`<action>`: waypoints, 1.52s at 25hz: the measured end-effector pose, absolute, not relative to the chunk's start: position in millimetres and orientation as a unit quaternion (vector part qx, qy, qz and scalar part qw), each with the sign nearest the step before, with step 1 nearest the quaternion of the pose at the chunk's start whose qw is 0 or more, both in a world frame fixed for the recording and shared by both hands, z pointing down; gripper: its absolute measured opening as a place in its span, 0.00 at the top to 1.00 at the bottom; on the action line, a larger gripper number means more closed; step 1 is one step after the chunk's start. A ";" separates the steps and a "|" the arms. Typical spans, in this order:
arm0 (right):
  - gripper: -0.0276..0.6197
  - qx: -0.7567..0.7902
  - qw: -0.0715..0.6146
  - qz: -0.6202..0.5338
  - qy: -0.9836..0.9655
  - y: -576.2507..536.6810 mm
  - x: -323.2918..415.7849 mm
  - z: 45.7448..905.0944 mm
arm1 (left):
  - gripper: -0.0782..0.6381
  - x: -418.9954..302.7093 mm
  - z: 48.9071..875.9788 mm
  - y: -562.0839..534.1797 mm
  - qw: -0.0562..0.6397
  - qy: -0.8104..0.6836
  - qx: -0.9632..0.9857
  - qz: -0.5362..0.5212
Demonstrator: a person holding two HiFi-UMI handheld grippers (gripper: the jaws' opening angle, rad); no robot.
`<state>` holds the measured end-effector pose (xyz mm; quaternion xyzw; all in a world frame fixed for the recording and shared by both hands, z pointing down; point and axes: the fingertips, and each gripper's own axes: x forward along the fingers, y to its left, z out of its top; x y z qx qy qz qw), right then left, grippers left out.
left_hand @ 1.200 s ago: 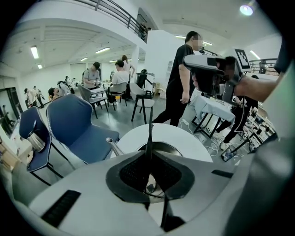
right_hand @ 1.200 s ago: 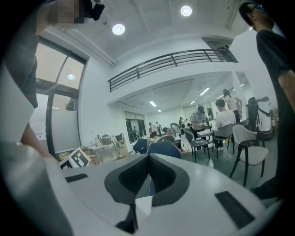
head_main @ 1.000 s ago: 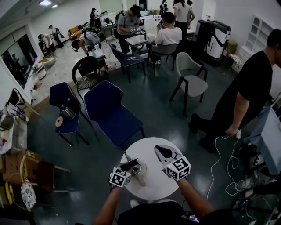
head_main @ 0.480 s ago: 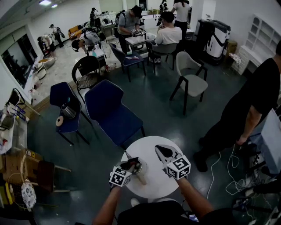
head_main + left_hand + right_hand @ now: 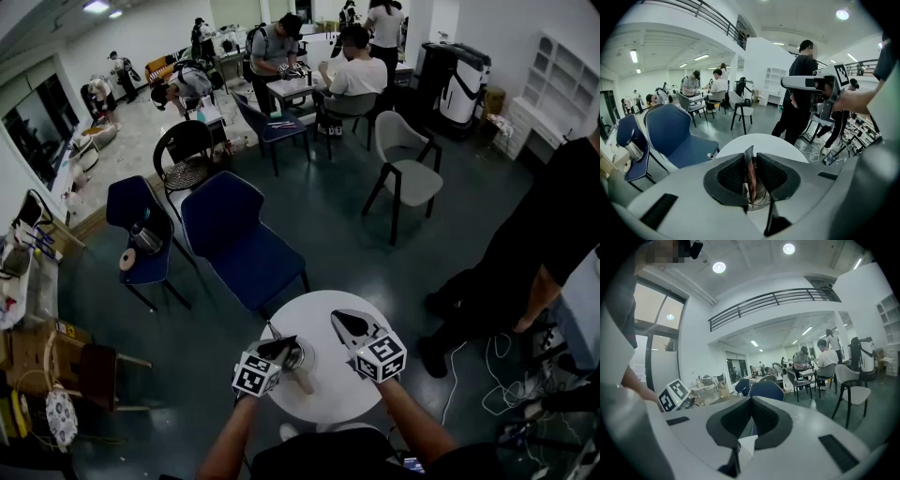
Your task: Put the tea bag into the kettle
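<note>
- The left gripper [image 5: 283, 344] has just eased its jaws to a narrow gap. The tea bag [image 5: 749, 174] stands loose between them, over the kettle [image 5: 762, 202] near the surface's [image 5: 323, 309] left edge.
- We judge the release begun but the drop unfinished.
- The right gripper [image 5: 750, 420] is closed and empty.

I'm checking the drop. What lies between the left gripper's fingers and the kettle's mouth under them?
Only the tea bag: the left gripper view shows it upright between the fingers, lower end at the kettle rim.

No legible text, brand, number or sign — nothing readable.
</note>
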<state>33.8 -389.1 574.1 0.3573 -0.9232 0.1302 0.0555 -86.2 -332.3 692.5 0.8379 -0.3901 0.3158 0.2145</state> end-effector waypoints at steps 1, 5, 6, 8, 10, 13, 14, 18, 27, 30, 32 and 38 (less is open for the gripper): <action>0.93 0.358 0.056 0.130 -0.923 -389.6 33.2 574.0 | 0.76 -87.2 690.8 -333.4 0.214 -0.390 0.838 0.316; 0.93 0.360 0.055 0.134 -0.922 -389.3 37.5 577.3 | 0.80 -83.0 686.0 -334.7 0.210 -0.388 0.841 0.314; 0.93 0.360 0.055 0.135 -0.921 -389.2 38.8 577.9 | 0.83 -81.8 684.4 -335.4 0.207 -0.388 0.841 0.314; 0.93 0.361 0.055 0.136 -0.921 -389.0 40.1 577.6 | 0.84 -80.0 681.0 -337.2 0.205 -0.388 0.843 0.311; 0.93 0.362 0.055 0.136 -0.921 -388.3 40.8 577.2 | 0.86 -78.6 679.5 -337.3 0.206 -0.387 0.844 0.309; 0.93 0.362 0.052 0.139 -0.920 -387.4 41.1 576.1 | 0.87 -78.4 681.9 -334.4 0.206 -0.384 0.842 0.318; 0.93 0.362 0.050 0.140 -0.920 -387.6 41.0 575.5 | 0.87 -78.8 683.1 -334.1 0.205 -0.384 0.841 0.320; 0.93 0.363 0.048 0.141 -0.920 -390.3 41.3 575.7 | 0.87 -80.4 688.7 -335.5 0.206 -0.385 0.839 0.326; 0.93 0.366 0.053 0.147 -0.917 -387.4 41.5 578.6 | 0.87 -89.6 698.4 -332.5 0.202 -0.396 0.828 0.343; 0.93 0.369 0.051 0.141 -0.917 -391.6 46.8 577.1 | 0.87 -91.3 698.7 -341.7 0.189 -0.401 0.830 0.339; 0.93 0.369 0.049 0.139 -0.918 -397.1 46.0 577.7 | 0.87 -93.2 698.0 -349.0 0.185 -0.402 0.831 0.337; 0.93 0.363 0.051 0.143 -0.919 -400.0 36.3 581.9 | 0.87 -95.6 699.5 -344.2 0.180 -0.396 0.830 0.348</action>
